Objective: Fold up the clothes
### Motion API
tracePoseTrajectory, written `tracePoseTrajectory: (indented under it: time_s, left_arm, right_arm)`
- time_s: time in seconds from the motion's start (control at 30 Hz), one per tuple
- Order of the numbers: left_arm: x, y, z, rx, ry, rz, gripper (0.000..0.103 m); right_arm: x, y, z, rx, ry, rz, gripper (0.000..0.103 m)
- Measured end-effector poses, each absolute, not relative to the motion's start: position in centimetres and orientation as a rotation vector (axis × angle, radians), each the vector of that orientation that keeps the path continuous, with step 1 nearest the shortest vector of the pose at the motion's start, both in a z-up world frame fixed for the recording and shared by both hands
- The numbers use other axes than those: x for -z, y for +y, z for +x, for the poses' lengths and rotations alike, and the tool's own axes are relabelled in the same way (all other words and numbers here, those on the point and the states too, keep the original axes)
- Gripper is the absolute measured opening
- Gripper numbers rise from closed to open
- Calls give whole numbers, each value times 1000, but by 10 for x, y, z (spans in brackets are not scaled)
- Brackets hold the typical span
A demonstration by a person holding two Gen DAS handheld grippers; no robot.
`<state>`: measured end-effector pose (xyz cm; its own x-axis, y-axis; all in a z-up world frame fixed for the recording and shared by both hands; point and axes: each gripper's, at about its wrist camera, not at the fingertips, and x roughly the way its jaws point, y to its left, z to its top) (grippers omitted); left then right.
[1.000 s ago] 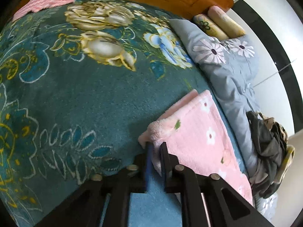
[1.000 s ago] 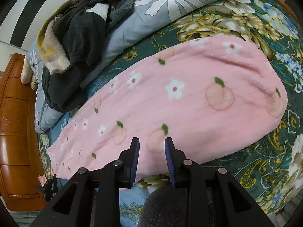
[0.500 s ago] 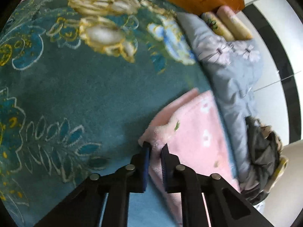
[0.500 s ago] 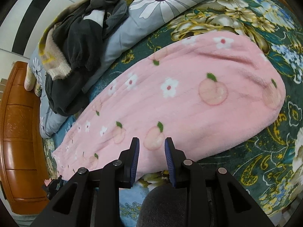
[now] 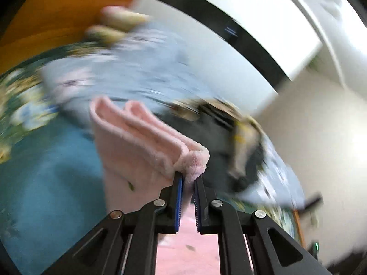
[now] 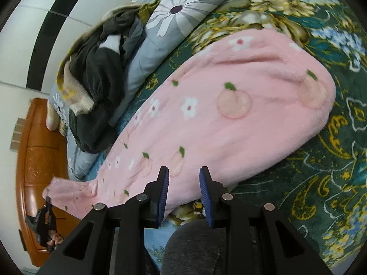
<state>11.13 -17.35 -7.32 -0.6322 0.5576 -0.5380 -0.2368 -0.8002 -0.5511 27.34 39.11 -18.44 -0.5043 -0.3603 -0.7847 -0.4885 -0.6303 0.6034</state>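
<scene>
A pink fleece garment point(image 6: 229, 105) with peach and flower prints lies stretched across the green floral bedspread point(image 6: 332, 160). In the left wrist view my left gripper point(image 5: 188, 178) is shut on the garment's pink end point(image 5: 146, 142), which is raised off the bed in folded ridges; this view is motion-blurred. The right wrist view shows that lifted end point(image 6: 68, 190) at the lower left with the left gripper point(image 6: 47, 200) on it. My right gripper point(image 6: 184, 176) is open, hovering at the garment's near edge with nothing between its fingers.
A grey daisy-print quilt point(image 6: 174, 20) lies along the far side of the bed with a heap of dark clothes point(image 6: 101, 73) on it. A wooden headboard point(image 6: 34, 160) stands at the left. A grey-clad knee point(image 6: 195, 247) shows below the right gripper.
My left gripper has closed on the garment's end and lifted it off the bedspread, swinging the view up toward the wall. The right gripper stays open and has barely shifted.
</scene>
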Motion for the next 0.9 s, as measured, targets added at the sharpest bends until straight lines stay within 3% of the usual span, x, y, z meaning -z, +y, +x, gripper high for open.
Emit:
tracePoseTrajectory:
  time_s: [0.1, 0.3, 0.47, 0.63, 0.67, 0.7, 0.77, 0.83, 0.9]
  left_arm:
    - [79, -93, 120, -2304, -444, -1053, 10]
    - [146, 42, 144, -2080, -183, -1339, 10]
    - [197, 82, 161, -2022, -98, -1554, 10]
    - [215, 83, 171, -2012, -68, -1633, 13]
    - [216, 83, 173, -2005, -63, -1644, 13]
    - [218, 83, 174, -1998, -59, -1655, 15]
    - [220, 83, 178, -1985, -49, -1676, 22]
    - [223, 84, 179, -1960, -55, -1707, 44]
    - [226, 85, 179, -1933, -65, -1740, 45]
  right_arm:
    - [188, 403, 282, -2307, 1366, -1476, 28]
    - [200, 426, 303, -2280, 1480, -1406, 28]
    - [210, 447, 325, -2248, 1571, -1327, 29]
    - [222, 469, 344, -2222, 1658, -1224, 44]
    - [224, 473, 348, -2208, 1675, -1198, 51]
    - [227, 477, 352, -2194, 1691, -1168, 56]
    - [233, 486, 360, -2160, 1754, -1095, 58]
    - [240, 495, 364, -2114, 1802, -1037, 58]
    - [248, 503, 367, -2066, 1846, -983, 58]
